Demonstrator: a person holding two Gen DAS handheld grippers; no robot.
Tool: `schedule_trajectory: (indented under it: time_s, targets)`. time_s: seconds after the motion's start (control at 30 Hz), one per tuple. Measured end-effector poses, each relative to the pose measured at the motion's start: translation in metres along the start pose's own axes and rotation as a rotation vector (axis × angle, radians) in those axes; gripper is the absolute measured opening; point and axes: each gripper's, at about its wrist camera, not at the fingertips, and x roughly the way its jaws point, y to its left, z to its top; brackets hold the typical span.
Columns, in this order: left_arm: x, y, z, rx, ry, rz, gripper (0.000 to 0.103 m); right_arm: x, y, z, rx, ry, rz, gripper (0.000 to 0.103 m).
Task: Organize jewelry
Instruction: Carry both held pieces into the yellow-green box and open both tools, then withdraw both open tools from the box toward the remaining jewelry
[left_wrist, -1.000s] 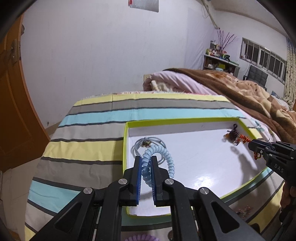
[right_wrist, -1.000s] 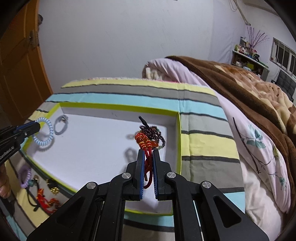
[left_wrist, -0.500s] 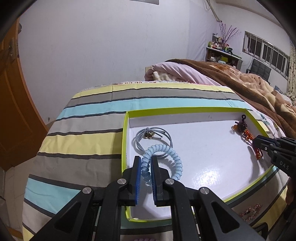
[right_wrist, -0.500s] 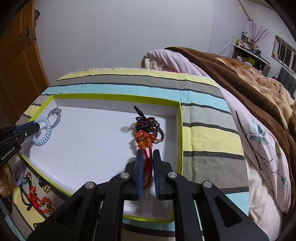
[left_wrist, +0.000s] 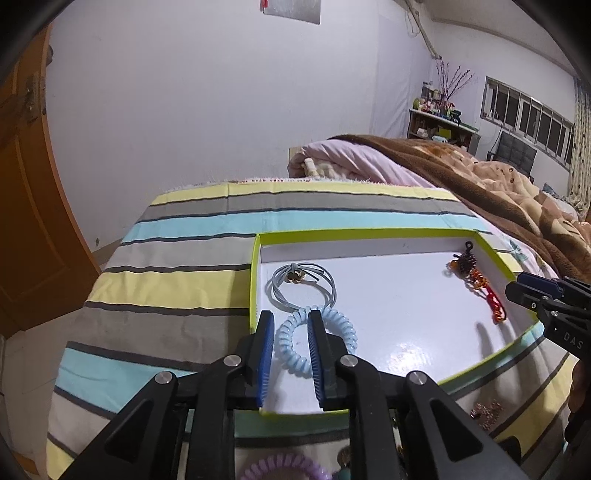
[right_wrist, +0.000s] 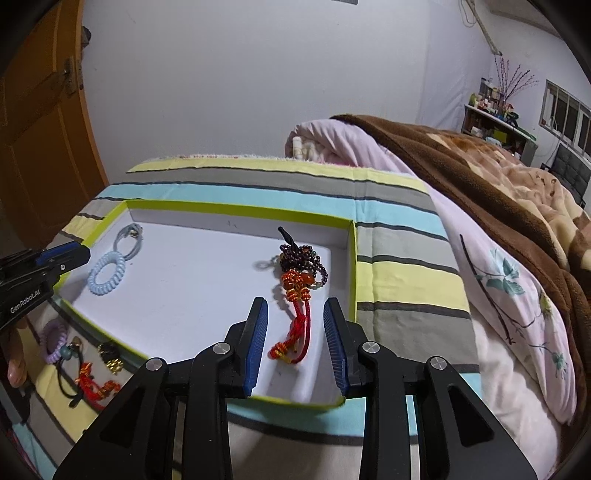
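Since both pieces are already lying flat in the white tray (right_wrist: 177, 295), this is really about how they'd handle if they need nudging again. The pale blue coil tie (left_wrist: 314, 339) sits between the pads of the left gripper (left_wrist: 291, 354), whose jaws are opening; its near arc runs through the gap and one pad may be brushing it, but it looks let go, resting on the tray floor just in front of the grey elastic tie (left_wrist: 301, 284). It's light, springy plastic, so I'd pinch one arc of the ring, not squash the whole loop.

The right gripper (right_wrist: 295, 347) is opening too, jaws wide, with the red cord of the beaded charm (right_wrist: 299, 280) lying loose between them, not pressed. That one's floppy and tangly; the beads look slippery, so the knotted red tassel is probably the best place to grab. More ties wait on the striped bedspread (right_wrist: 402, 266) outside the tray.
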Motion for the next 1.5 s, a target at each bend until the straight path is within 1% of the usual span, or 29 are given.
schedule_trajectory:
  time_s: [0.23,0.6,0.87,1.13,1.3,1.5]
  targets:
    - [-0.045,-0.005,-0.017,0.008,-0.068,-0.005,0.018,-0.038,0.002,-0.017,0.013,-0.048,0.024,0.032]
    - [-0.111,-0.017,-0.058,0.014,-0.12,-0.04,0.018,-0.1,0.009,-0.056,0.042,-0.105,0.065,0.032]
    - [-0.154,-0.021,-0.087,0.017,-0.162,-0.06,0.018,-0.131,0.012,-0.083,0.061,-0.125,0.099,0.032]
    - [-0.174,-0.019,-0.108,-0.001,-0.169,-0.068,0.018,-0.15,0.018,-0.103,0.057,-0.122,0.126,0.032]
    - [-0.175,-0.013,-0.114,-0.019,-0.159,-0.068,0.018,-0.152,0.023,-0.109,0.054,-0.113,0.136,0.032]
    - [-0.169,-0.004,-0.117,-0.037,-0.14,-0.053,0.018,-0.145,0.028,-0.11,0.047,-0.094,0.153,0.032]
